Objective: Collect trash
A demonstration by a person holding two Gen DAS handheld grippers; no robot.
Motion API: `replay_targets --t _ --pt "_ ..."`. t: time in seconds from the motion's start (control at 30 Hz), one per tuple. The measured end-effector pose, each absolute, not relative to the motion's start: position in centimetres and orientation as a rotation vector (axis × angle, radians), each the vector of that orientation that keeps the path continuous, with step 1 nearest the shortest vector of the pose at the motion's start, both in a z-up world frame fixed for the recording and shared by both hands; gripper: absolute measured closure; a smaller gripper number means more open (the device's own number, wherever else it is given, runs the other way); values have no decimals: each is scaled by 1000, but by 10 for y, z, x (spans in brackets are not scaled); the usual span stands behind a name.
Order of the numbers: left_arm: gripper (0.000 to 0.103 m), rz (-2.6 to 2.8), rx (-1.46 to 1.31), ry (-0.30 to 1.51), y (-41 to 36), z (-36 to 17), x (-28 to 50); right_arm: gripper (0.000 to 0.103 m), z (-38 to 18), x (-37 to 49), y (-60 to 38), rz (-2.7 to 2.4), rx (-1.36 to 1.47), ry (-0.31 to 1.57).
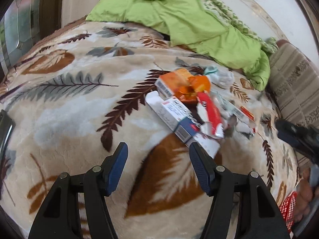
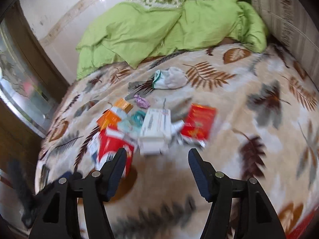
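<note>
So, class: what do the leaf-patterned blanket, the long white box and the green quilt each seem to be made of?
Leaf-patterned blanket: plush fleece, probably synthetic; its matt pile looks soft and fuzzy.
Long white box: thin printed cardboard, smooth and slightly glossy, with crisp folded edges and an open end flap.
Green quilt: woven fabric with a faint sheen, probably padded; it puffs up and creases in soft folds.

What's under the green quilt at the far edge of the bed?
The green quilt lies bunched on the leaf blanket. A dark gap shows beneath its edge; whatever else it covers is hidden.

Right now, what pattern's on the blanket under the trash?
Beige blanket with brown and grey leaf print; clearest in the left wrist view.
</note>
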State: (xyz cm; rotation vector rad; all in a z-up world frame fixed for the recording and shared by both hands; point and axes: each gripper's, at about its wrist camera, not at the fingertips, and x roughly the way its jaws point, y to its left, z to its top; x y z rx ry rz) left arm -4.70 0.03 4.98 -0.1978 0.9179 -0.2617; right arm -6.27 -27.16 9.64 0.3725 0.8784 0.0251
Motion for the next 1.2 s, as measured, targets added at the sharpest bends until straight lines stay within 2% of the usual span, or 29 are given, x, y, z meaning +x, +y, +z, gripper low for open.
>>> replay_targets --t 0.07,0.23,0.37,0.4,0.5,0.53,0.87,1.03,1.2 --pt "40 -263 -201 921 3 48 -42 31 90 -36 -265 32 358 911" --pt "40 -236 -132 899 -3 48 -36 31 61 14 -255 -34 293 1008" --pt "40 -240 -101 893 -6 48 -37 31 45 22 -253 -51 309 1054" --pt "40 -236 -93 888 -7 49 -38 32 41 21 -251 -43 316 1062" --pt "39 -234 -98 889 -5 49 -38 49 38 14 -246 -12 340 1052" --pt "39 -231 -107 893 -3 49 -37 50 39 10 -243 5 350 1045" --pt "39 -214 -288 939 31 42 -29 51 40 -57 -193 350 432 1011" --pt "39 -251 -306 934 24 41 -28 51 48 -75 -218 195 371 930" --pt "39 -258 -315 947 8 36 -19 51 33 -76 -236 131 379 983"
